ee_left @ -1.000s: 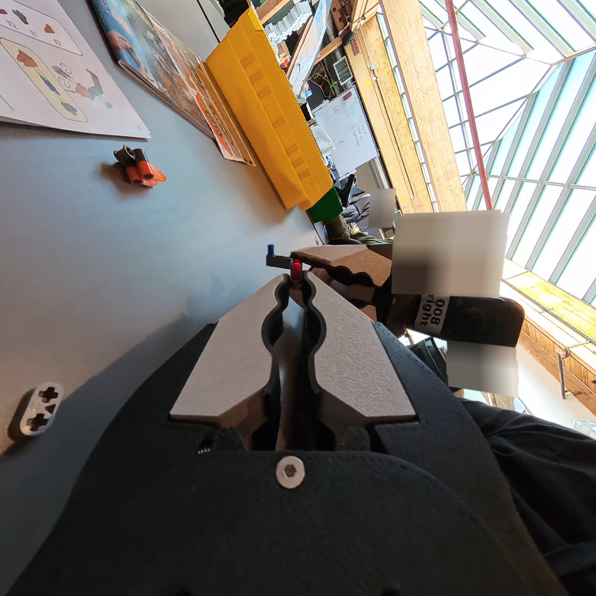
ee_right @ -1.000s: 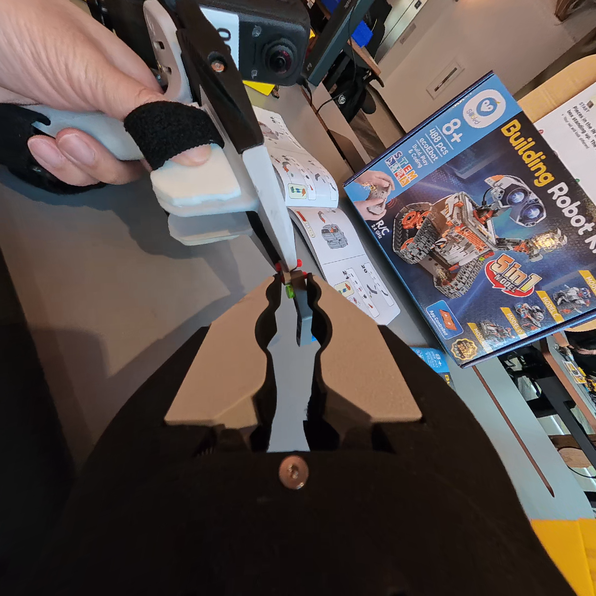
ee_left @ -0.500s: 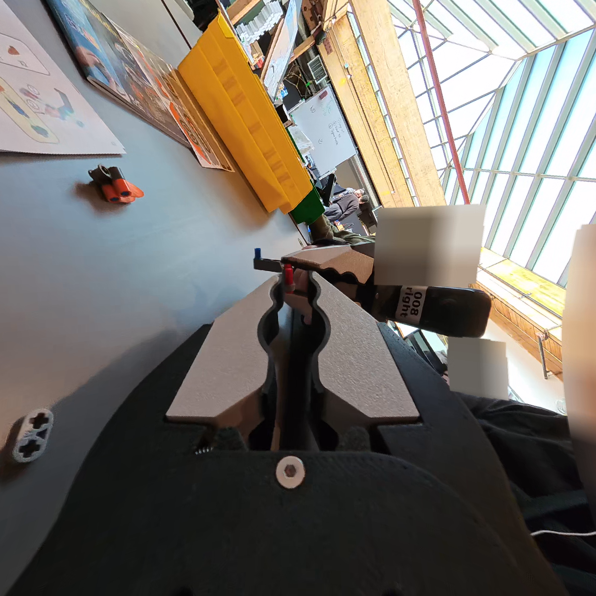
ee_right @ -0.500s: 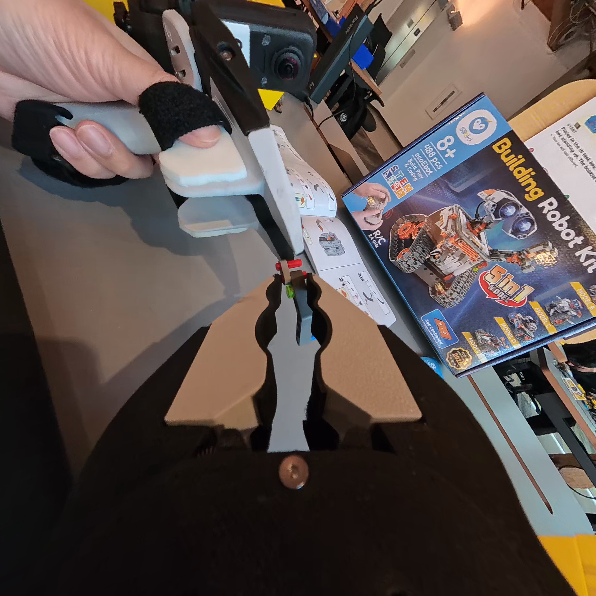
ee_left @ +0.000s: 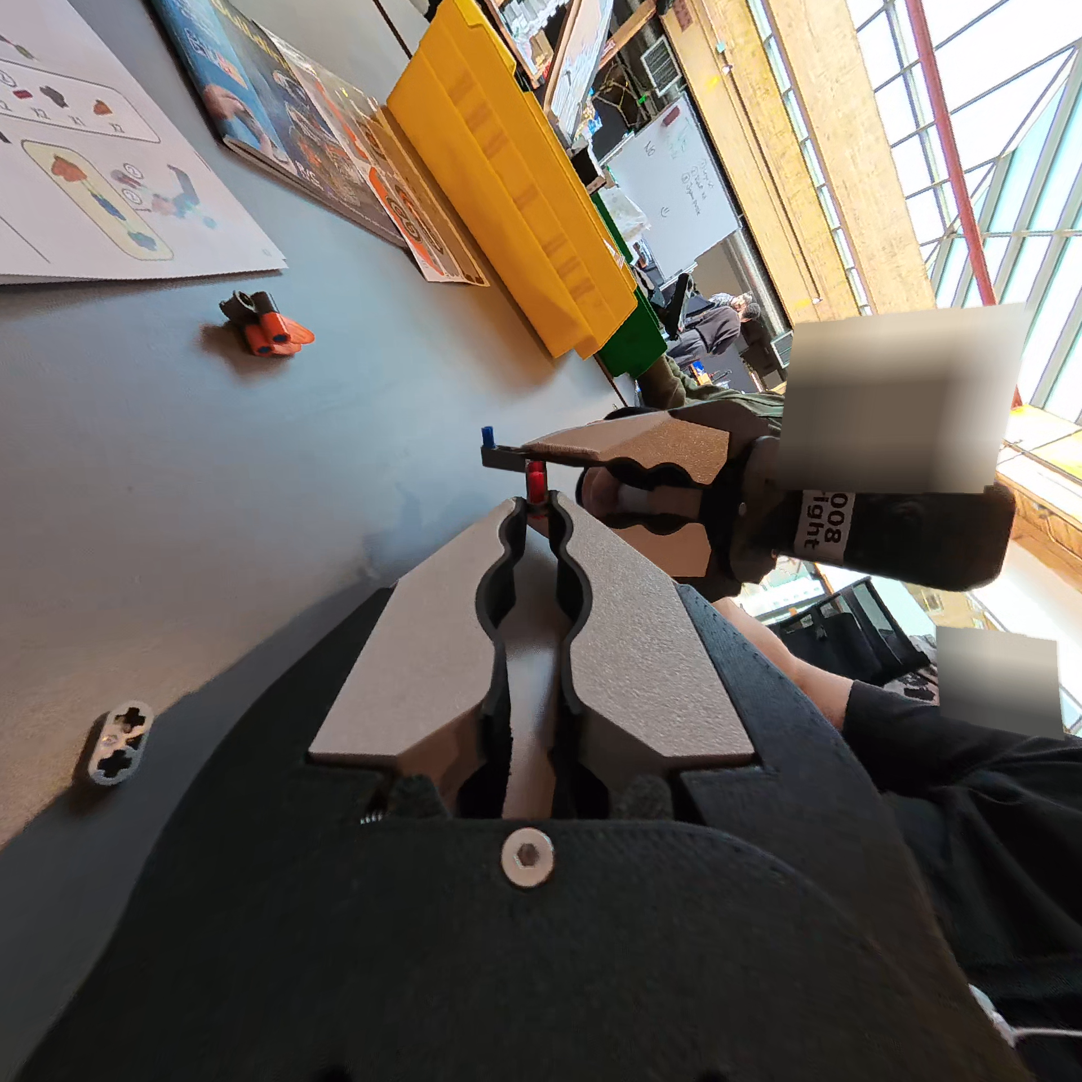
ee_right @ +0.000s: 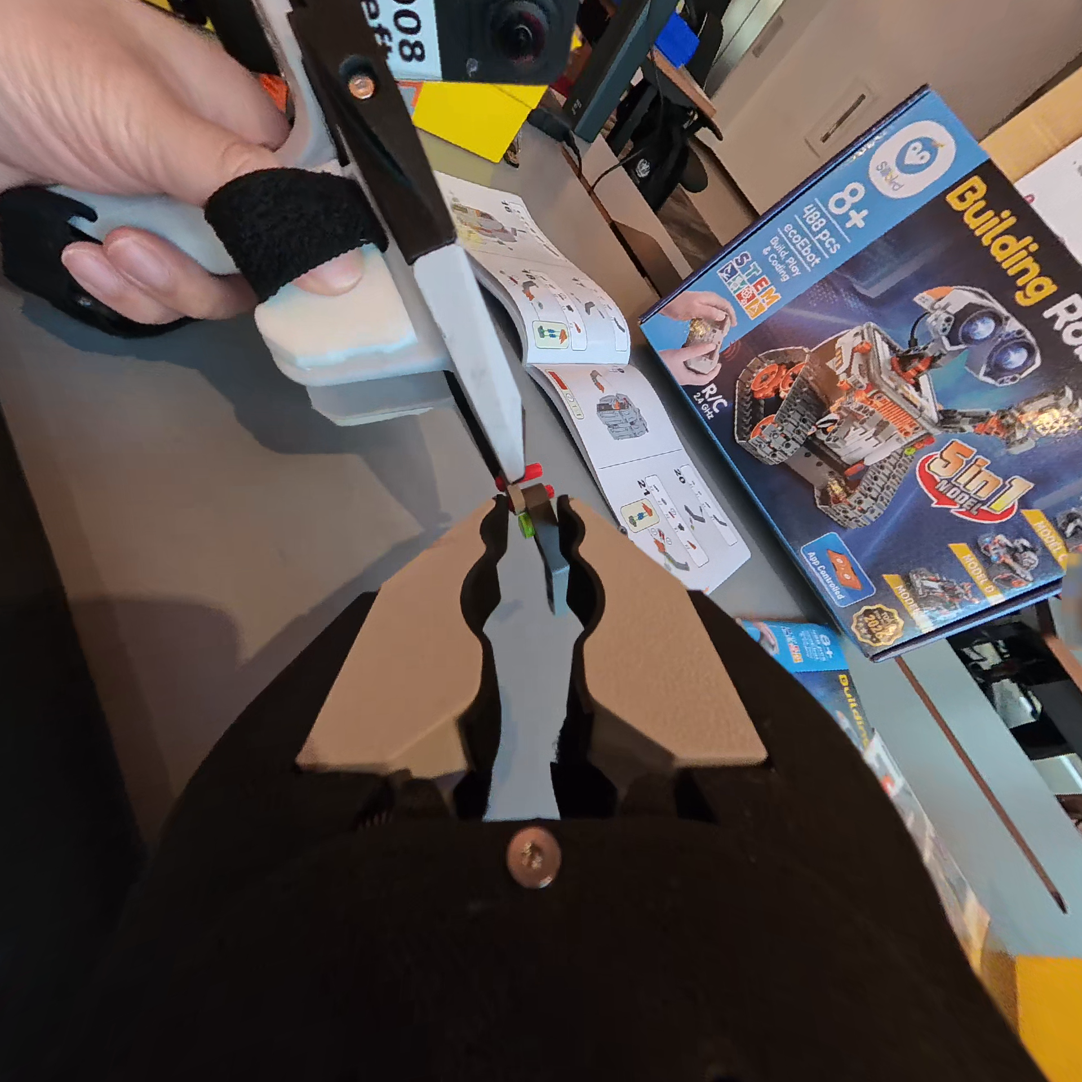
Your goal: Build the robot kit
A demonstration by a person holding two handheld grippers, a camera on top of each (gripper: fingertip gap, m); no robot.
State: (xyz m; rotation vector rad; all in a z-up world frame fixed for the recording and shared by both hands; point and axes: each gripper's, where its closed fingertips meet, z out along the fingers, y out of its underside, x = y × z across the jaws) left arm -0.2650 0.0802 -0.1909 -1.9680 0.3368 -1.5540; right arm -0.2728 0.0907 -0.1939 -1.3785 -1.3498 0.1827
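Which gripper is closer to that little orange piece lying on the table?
Left, narrowly. The left gripper, shut on a red pin, sits beside the orange piece; the right gripper, holding a grey beam, comes in from the farther side.

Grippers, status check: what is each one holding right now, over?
Left gripper shut on red peg. Right gripper shut on grey strip. Peg meets strip in mid-air above the table; orange piece lies apart.

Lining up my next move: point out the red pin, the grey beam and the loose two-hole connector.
red pin (ee_left: pixel 534 481), left wrist view, its shaft.
grey beam (ee_right: pixel 553 556), right wrist view, its flat side.
two-hole connector (ee_left: pixel 117 742), left wrist view, its face.
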